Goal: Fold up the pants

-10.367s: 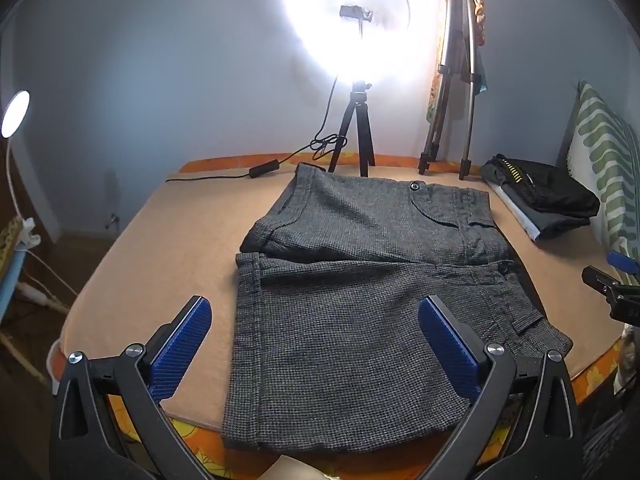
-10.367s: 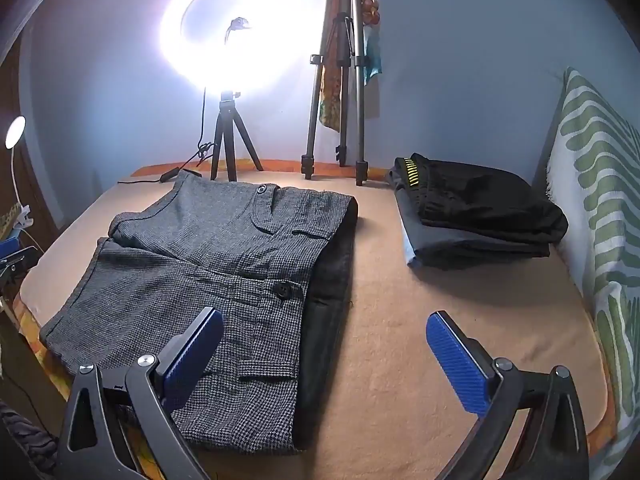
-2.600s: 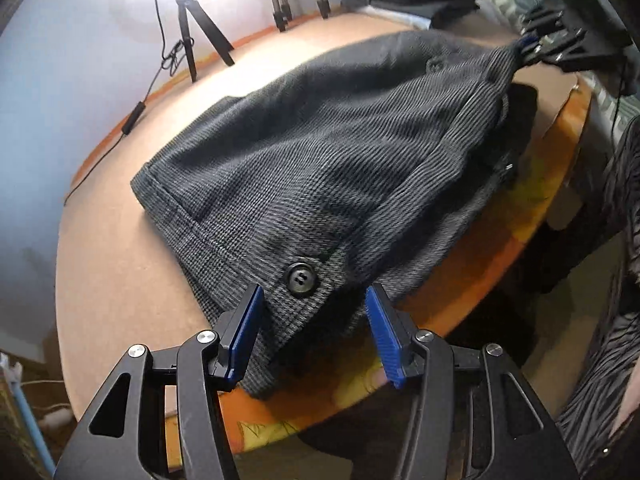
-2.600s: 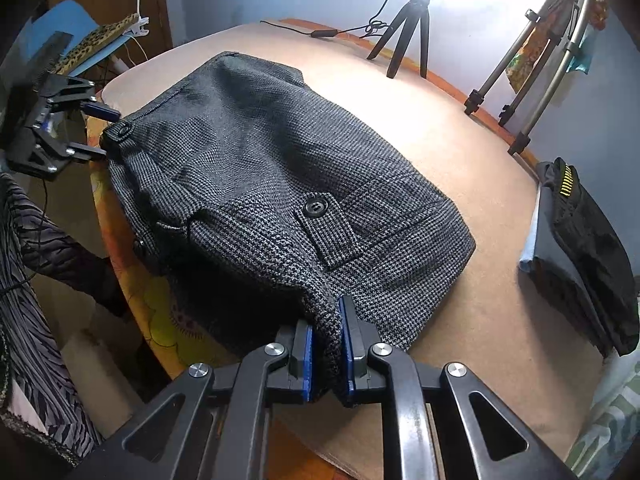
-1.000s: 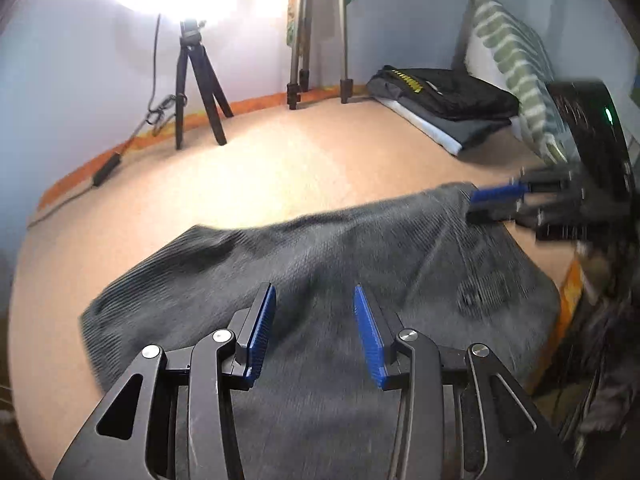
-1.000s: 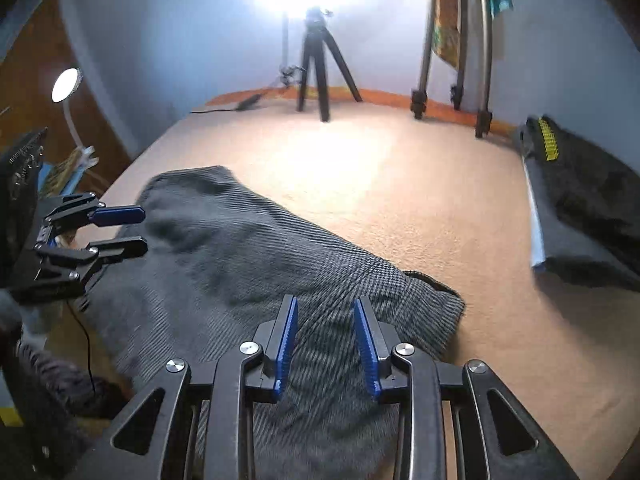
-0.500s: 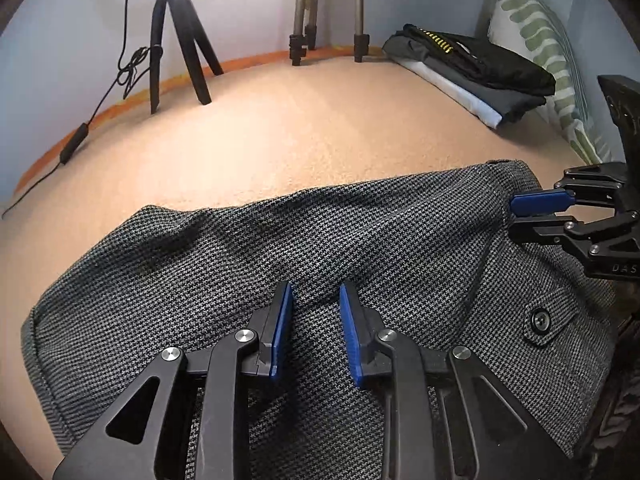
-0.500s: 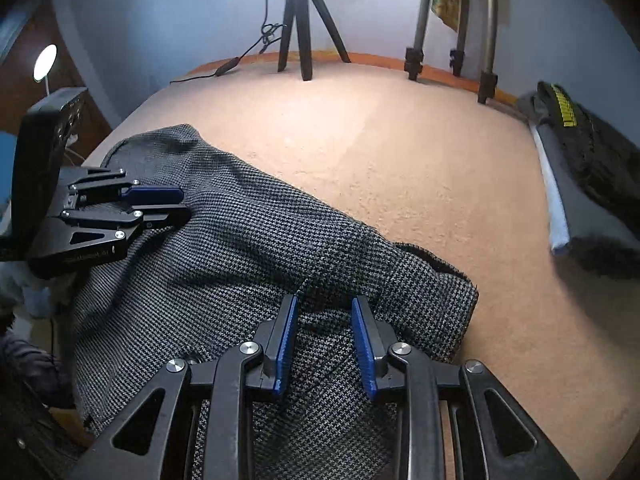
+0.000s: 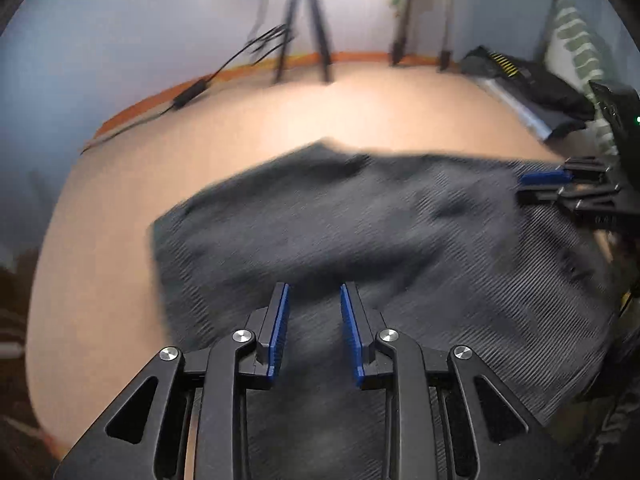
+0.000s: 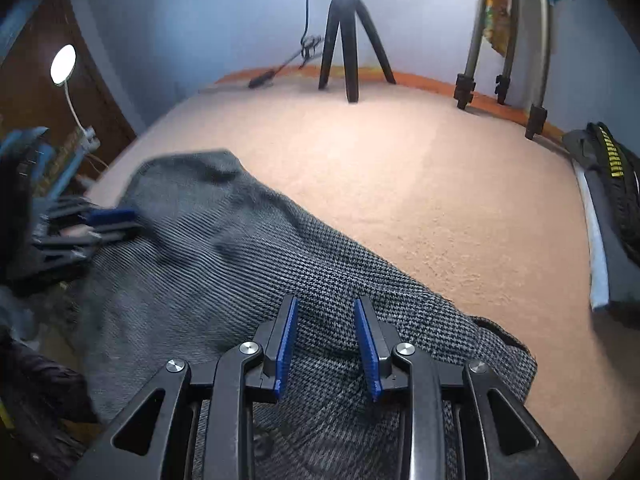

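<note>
The grey houndstooth pants point(image 9: 360, 224) lie folded in a wide band across the near part of the tan table; they also show in the right wrist view point(image 10: 248, 264). My left gripper point(image 9: 313, 300) is open a little, hovering just over the cloth near its left half, holding nothing. My right gripper point(image 10: 326, 316) is open a little over the cloth's right end, also empty. Each gripper appears at the other view's edge: the right one point(image 9: 548, 186) and the left one point(image 10: 104, 222). The left view is motion-blurred.
A black tripod point(image 10: 352, 28) and a metal tripod point(image 10: 504, 40) stand at the table's far edge, with a cable point(image 9: 192, 92). A stack of dark folded clothes point(image 10: 612, 208) lies at the right. A striped cushion point(image 9: 580, 52) stands far right, and a lamp point(image 10: 64, 64) at the left.
Both grippers have opened slightly wider and lifted a little off the pants. The left wrist view has swung and is now blurred; the pants stay on the table.
</note>
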The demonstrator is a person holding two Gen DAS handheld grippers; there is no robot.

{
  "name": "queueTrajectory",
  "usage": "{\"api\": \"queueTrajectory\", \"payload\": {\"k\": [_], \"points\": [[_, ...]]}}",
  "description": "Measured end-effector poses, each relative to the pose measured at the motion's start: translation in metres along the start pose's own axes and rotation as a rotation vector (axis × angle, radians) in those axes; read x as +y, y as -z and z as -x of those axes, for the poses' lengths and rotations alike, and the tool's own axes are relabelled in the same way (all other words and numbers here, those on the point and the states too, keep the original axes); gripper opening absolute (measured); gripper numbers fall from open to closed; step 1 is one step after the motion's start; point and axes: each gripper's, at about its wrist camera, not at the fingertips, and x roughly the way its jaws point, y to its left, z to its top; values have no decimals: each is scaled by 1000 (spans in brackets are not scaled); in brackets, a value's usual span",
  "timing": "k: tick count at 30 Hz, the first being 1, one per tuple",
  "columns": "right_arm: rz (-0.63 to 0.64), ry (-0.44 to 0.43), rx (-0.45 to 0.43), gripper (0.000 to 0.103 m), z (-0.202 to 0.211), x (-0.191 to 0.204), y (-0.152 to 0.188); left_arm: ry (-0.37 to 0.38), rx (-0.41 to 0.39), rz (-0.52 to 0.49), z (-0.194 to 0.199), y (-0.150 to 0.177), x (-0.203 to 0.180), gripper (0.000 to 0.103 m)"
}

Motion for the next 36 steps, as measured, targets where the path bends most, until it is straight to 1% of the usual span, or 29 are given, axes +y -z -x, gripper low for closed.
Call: {"api": "queueTrajectory", "payload": {"k": [1, 3, 5, 7, 8, 9, 10, 11, 12, 13, 14, 15, 16, 19, 22, 24, 25, 27, 30, 33, 36], "points": [[7, 18, 20, 30, -8, 1, 1, -11, 19, 19, -1, 9, 11, 25], [21, 37, 17, 30, -12, 3, 3, -21, 29, 33, -3, 20, 22, 25], [36, 56, 9, 30, -9, 7, 6, -60, 16, 2, 0, 26, 26, 25], [20, 51, -4, 30, 0, 8, 10, -39, 0, 22, 9, 26, 32, 25], [1, 41, -11, 31, 7, 7, 13, -27, -23, 42, 19, 25, 37, 25], [-17, 31, -15, 34, 14, 5, 17, -20, -47, 60, 29, 26, 45, 29], [-40, 23, -24, 36, 26, 3, 24, -33, -71, 78, 38, 25, 50, 34], [-52, 27, -34, 42, 33, 0, 28, -41, -97, 96, 48, 25, 57, 44], [-68, 39, -48, 51, 45, -2, 36, -25, -121, 118, 58, 25, 64, 49], [-88, 53, -62, 56, 55, -3, 44, -7, -138, 134, 64, 25, 69, 50], [-104, 67, -74, 63, 64, -6, 52, 0, -152, 147, 69, 24, 73, 50], [-115, 79, -78, 66, 69, -9, 57, 1, -167, 155, 72, 22, 77, 50], [-143, 105, -80, 66, 76, -14, 69, 1, -174, 156, 73, 19, 79, 50], [-218, 118, -68, 66, 83, -31, 89, 3, -175, 153, 64, -3, 77, 50], [-260, 110, -46, 66, 82, -45, 93, 90, -137, 151, 45, -38, 69, 50], [-254, 87, -46, 66, 84, -47, 85, 89, -126, 120, 37, -55, 59, 50], [-230, 64, -50, 66, 88, -45, 76, 98, -121, 97, 34, -63, 54, 50], [-174, 42, -66, 66, 95, -40, 54, 100, -121, 62, 26, -71, 44, 50], [-102, -4, -82, 66, 100, -32, 10, 88, -105, -9, 11, -79, 30, 50], [-27, -66, -55, 66, 84, -22, -43, 68, -85, -62, -6, -83, 22, 50], [31, -100, -11, 65, 56, -11, -80, 48, -85, -88, -15, -81, 20, 50]]}}
